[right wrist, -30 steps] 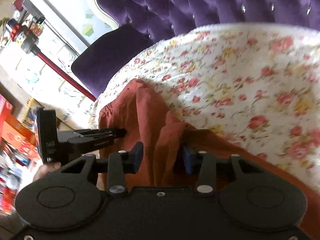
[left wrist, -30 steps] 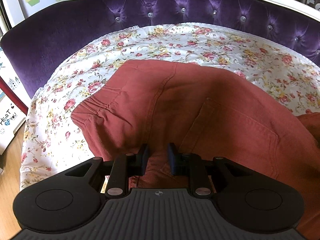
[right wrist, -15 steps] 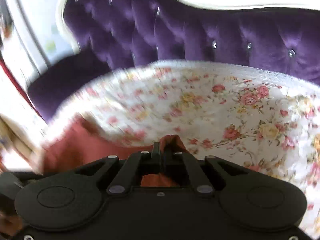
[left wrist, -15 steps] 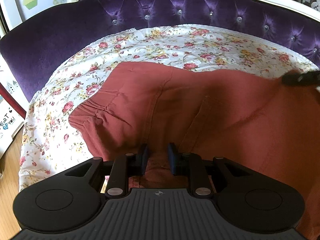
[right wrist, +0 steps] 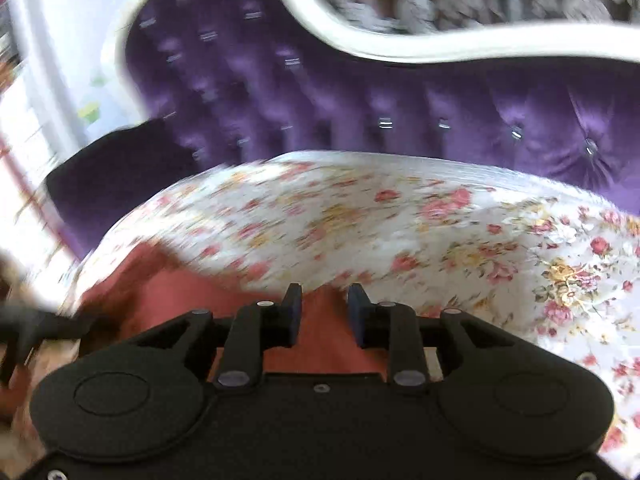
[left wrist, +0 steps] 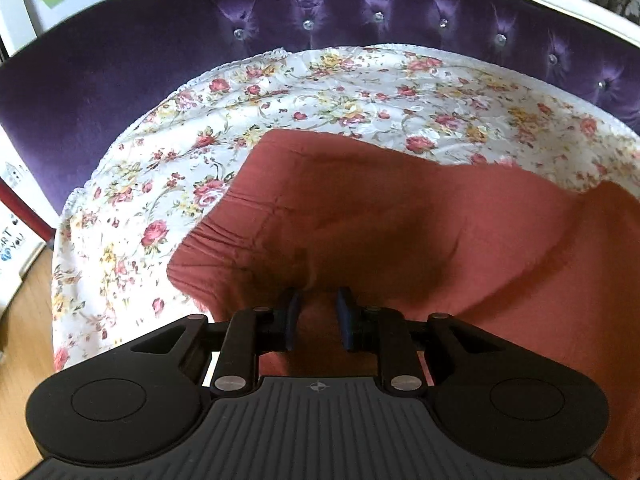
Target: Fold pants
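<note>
The rust-red pants [left wrist: 384, 216] lie spread on a floral sheet [left wrist: 312, 92] over a purple sofa seat, waistband toward the left. My left gripper [left wrist: 318, 312] is open, its jaws apart over the near edge of the pants. In the right wrist view the pants [right wrist: 200, 292] show at lower left, blurred. My right gripper [right wrist: 324, 308] is open just above the pants' edge with nothing between the jaws. The other gripper's dark body [right wrist: 24, 328] shows at the far left of that view.
The tufted purple sofa back [left wrist: 400, 8] with a white frame [right wrist: 360, 40] rises behind the seat. A purple armrest [left wrist: 92, 92] stands on the left. Wooden floor [left wrist: 20, 320] and white printed boxes [left wrist: 16, 240] lie left of the seat.
My right gripper was shut on the pants' edge half a second ago and has opened, letting go. The pants now lie flatter. My left gripper has stayed open in place.
</note>
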The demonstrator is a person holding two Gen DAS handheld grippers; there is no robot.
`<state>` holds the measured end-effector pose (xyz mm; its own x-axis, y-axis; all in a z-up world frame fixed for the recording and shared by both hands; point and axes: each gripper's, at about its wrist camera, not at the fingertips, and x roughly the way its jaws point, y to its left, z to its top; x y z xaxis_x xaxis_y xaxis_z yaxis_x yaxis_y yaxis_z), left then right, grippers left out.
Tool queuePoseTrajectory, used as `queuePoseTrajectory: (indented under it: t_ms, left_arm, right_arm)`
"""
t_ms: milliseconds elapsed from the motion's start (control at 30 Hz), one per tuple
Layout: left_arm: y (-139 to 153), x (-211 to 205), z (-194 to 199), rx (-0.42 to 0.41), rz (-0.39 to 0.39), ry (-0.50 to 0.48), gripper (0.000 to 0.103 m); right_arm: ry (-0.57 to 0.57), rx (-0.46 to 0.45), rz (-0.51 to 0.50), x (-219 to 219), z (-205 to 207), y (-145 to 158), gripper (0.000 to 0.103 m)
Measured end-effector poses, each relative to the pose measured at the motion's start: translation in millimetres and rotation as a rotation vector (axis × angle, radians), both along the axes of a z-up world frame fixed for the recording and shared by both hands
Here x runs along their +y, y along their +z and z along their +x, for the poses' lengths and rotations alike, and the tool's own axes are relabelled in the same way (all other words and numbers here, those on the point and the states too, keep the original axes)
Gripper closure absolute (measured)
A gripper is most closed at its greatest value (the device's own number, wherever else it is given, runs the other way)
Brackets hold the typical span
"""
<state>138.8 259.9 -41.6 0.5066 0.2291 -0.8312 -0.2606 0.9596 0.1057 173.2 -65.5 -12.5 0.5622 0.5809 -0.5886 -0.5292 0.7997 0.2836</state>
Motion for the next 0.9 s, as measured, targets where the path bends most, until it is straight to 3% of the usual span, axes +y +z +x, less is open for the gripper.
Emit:
queuePoseTrajectory:
  t_ms: [100, 267, 333, 400, 433, 533, 600, 667, 833, 900]
  left_arm:
    - [0, 5, 9, 0.023, -0.003, -0.007, 0.083]
    - [-1, 4, 10, 0.041, 0.005, -0.038, 0.083]
    - [-1, 4, 10, 0.042, 0.012, -0.044, 0.083]
    - [0, 3, 11, 0.049, 0.017, -0.049, 0.083]
    - [2, 2, 11, 0.053, 0.022, -0.046, 0.083]
    - [17, -12, 0, 0.033, 0.050, -0.026, 0.083]
    - [29, -31, -13, -0.002, 0.023, -0.079, 0.083]
    - [35, -58, -27, -0.021, -0.008, -0.149, 0.083]
    - [17, -117, -51, 0.005, -0.067, -0.314, 0.083]
    - [3, -133, -58, 0.042, -0.034, -0.355, 0.083]
  right_arm:
    - [0.135, -0.007, -0.065, 21, -41, -6, 0.065]
    - [0.299, 0.009, -0.270, 48, -115, -49, 0.071]
    - [0.293, -0.044, -0.288, 44, -143, -52, 0.071]
    - [0.310, 0.018, -0.266, 38, -151, -48, 0.072]
    - [0.296, 0.039, -0.236, 31, -151, -44, 0.075]
    - [0.145, -0.021, -0.192, 5, -152, -27, 0.077]
    - [0.010, -0.030, -0.142, -19, -149, -19, 0.073]
    - [-0.104, 0.017, -0.125, -40, -138, -21, 0.070]
    - [-0.312, 0.109, -0.210, -90, -131, -41, 0.070]
    - [-0.369, 0.128, -0.204, -115, -136, -47, 0.078]
